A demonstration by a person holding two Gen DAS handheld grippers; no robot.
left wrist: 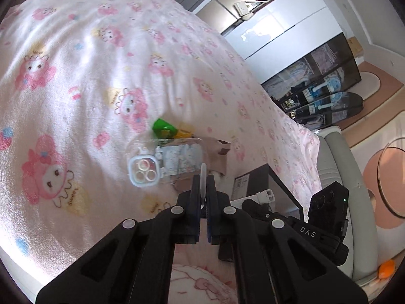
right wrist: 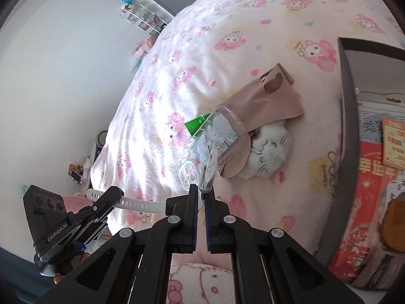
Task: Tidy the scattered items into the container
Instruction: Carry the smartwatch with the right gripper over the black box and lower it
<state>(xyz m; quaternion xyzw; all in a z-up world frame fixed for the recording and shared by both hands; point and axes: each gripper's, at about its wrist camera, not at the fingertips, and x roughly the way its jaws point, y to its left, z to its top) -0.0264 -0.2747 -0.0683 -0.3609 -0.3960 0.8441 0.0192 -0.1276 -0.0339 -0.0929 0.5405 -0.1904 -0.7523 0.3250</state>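
Above the pink blanket (right wrist: 253,25), both grippers pinch one white watch strap (right wrist: 141,205), left gripper (left wrist: 203,190) clamped on one end, right gripper (right wrist: 201,192) on the buckle end, keeping it taut for the dark box (right wrist: 341,101) alongside.

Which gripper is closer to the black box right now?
Right. The right gripper has the black box just to its right on the bed. The left gripper is farther off on the other side, holding the far end of the white strap they share.
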